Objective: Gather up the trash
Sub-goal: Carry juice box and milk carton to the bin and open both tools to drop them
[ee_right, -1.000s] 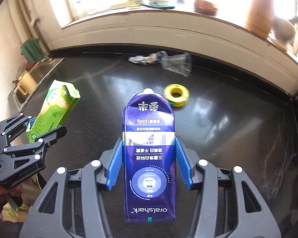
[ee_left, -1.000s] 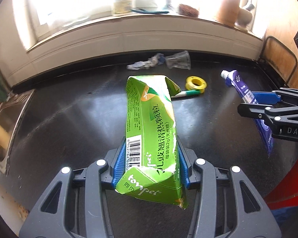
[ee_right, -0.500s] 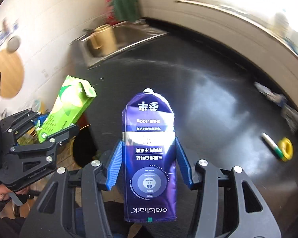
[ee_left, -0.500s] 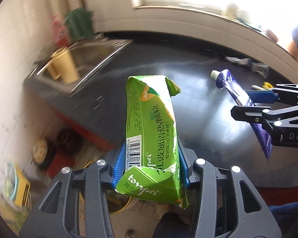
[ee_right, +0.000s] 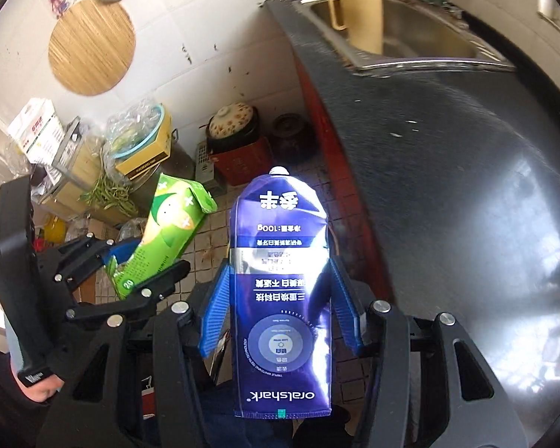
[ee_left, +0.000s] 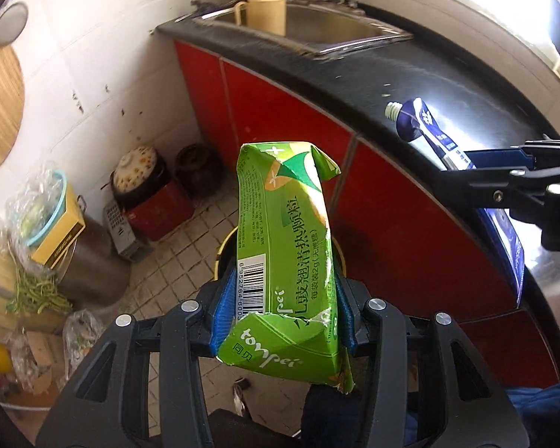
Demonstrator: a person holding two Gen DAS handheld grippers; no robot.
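Note:
My left gripper is shut on a crumpled green carton and holds it in the air over the tiled floor. A yellow-rimmed black bin shows partly behind the carton. My right gripper is shut on a flattened purple toothpaste tube, its cap end pointing away. In the left wrist view the right gripper and the tube are at the right, beside the counter. In the right wrist view the left gripper and the carton are at the left.
A black counter on red cabinets curves along the right, with a steel sink and a yellow jug. Pots, a steel can, boxes, bags and green beans crowd the floor at the left.
Both grippers have swung left off the counter with their loads. The view has gone from the countertop and window to the sink end, the cabinets and the floor.

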